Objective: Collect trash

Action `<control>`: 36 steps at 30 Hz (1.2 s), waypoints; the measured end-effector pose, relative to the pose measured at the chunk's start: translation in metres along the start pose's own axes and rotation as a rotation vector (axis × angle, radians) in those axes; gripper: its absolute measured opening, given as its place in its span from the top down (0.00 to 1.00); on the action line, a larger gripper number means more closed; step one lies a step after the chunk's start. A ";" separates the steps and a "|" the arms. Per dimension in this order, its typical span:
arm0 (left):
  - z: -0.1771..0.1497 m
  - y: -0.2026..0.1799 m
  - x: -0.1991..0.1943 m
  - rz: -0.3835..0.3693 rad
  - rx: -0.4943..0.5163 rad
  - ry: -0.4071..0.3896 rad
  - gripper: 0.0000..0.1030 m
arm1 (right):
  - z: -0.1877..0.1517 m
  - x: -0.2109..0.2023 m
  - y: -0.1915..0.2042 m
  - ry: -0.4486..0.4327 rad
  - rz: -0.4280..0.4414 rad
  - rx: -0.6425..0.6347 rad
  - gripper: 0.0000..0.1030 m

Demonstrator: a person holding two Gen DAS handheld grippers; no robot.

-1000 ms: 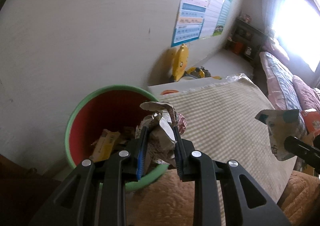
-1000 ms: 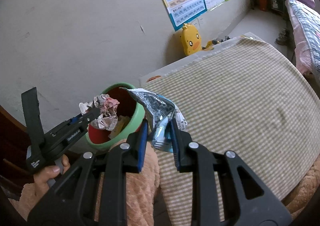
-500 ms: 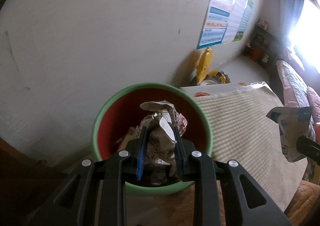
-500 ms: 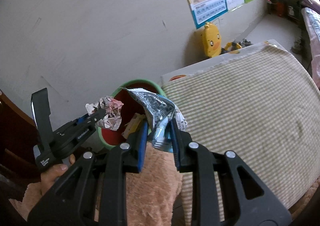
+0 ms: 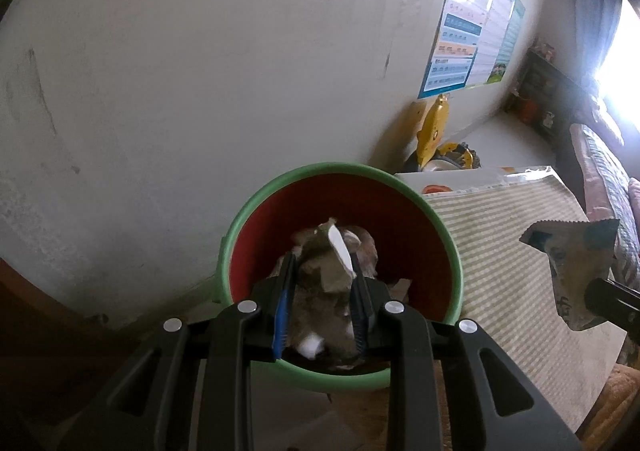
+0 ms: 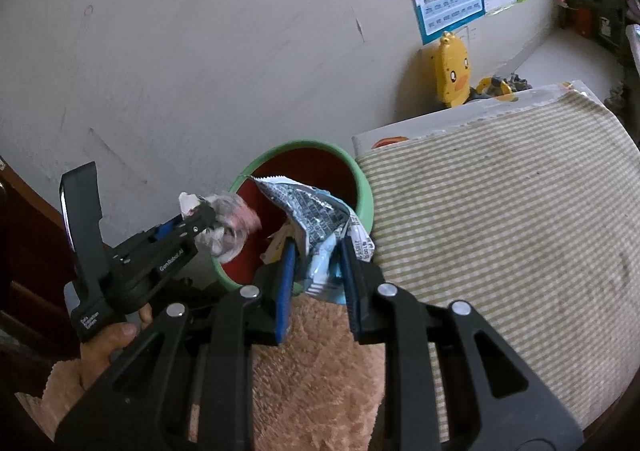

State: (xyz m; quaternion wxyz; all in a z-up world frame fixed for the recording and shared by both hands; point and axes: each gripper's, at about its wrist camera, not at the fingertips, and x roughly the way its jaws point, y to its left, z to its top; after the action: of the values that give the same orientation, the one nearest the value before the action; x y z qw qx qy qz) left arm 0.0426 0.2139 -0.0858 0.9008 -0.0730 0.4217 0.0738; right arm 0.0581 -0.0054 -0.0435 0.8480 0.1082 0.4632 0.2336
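Here, a crumpled paper wad [image 5: 334,263] is pinched between the pads of the left gripper [image 5: 322,283], directly above the red inside of the green-rimmed bin [image 5: 340,175]. Only in the left wrist view is the bin seen from above, with more scraps lying in it beneath the wad. In the right wrist view the left gripper [image 6: 200,221] is seen from the side at the bin's left rim, a hand [image 6: 108,335] wrapped round its handle. A silver and blue snack wrapper [image 6: 320,227] is clamped by the right gripper [image 6: 318,247], near the bin's right rim, just beside the striped cloth [image 6: 500,219]. A yellow duck toy [image 6: 452,69] stands far back by the wall.
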 end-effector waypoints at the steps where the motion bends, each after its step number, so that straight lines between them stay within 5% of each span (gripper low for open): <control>1: 0.000 0.001 0.000 0.000 -0.001 0.000 0.77 | 0.001 0.002 0.002 0.002 0.000 -0.004 0.78; 28: 0.014 0.014 0.024 0.009 -0.020 0.005 0.77 | 0.034 0.053 0.037 0.037 0.006 -0.081 0.76; 29: 0.013 0.015 0.025 0.014 -0.019 0.009 0.73 | 0.036 0.055 0.038 0.034 0.010 -0.081 0.70; 31: 0.014 0.015 0.028 0.030 -0.025 0.019 0.47 | 0.039 0.057 0.037 0.031 0.027 -0.072 0.54; 36: 0.015 0.012 0.020 0.050 -0.039 -0.012 0.30 | 0.038 0.044 0.028 -0.016 0.012 -0.066 0.35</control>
State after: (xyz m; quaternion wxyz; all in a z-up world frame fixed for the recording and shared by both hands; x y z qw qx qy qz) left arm 0.0639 0.2299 -0.0925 0.8994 -0.0796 0.4167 0.1052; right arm 0.1015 0.0421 -0.0434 0.8533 0.0849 0.4480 0.2531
